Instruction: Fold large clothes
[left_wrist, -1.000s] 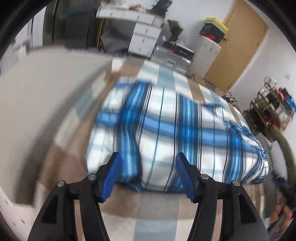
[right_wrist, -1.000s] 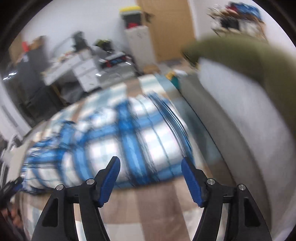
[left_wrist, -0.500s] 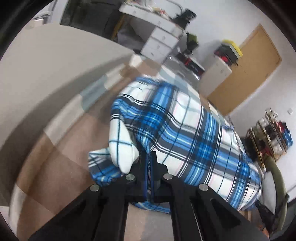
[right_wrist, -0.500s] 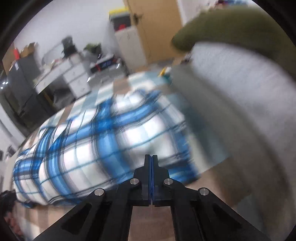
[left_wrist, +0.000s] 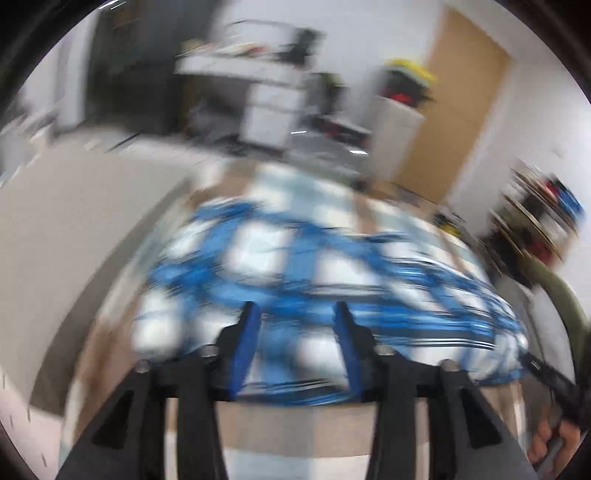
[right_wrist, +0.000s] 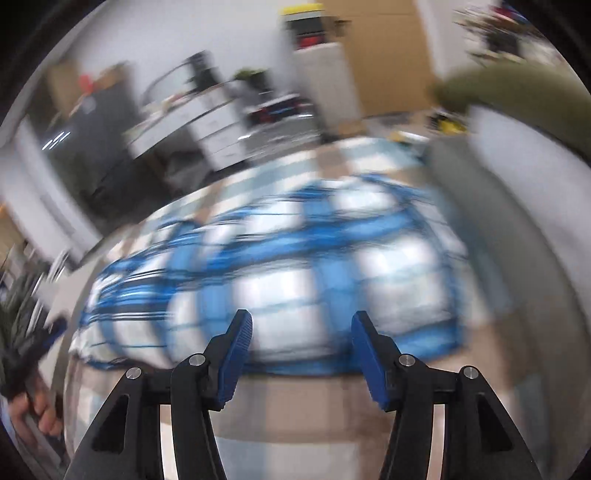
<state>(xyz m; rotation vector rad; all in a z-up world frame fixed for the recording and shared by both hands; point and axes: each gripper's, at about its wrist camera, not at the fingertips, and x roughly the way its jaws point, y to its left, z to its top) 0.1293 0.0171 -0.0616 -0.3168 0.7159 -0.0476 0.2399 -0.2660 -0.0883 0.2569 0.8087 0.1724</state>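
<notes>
We found the plaid garment (left_wrist: 295, 280) lying in a broad, mostly flattened bundle on the checked bedcover (left_wrist: 295, 428), its near hem running across just ahead of both tools. Our left gripper (left_wrist: 295, 325) hung over that near hem with its blue fingers (left_wrist: 245, 343) spread wide and nothing between them; our right gripper (right_wrist: 301, 332) was likewise wide apart and empty, poised above the same edge further toward the grey wall side. Both views were smeared by motion, so we could not tell exactly how many layers the cloth made or where its corners sat. We judged the fabric to be light, soft woven cotton: it would drape and sag the moment it was lifted, slide a little over the bedcover, and crease wherever it was pinched. It seemed robust, with nothing fragile about it. For that reason we thought the sensible hold was on the near hem itself, one gripper toward each end of it, biting all the layers together at the edge rather than into the puffed middle, so the cloth could be carried over evenly without one side trailing.
</notes>
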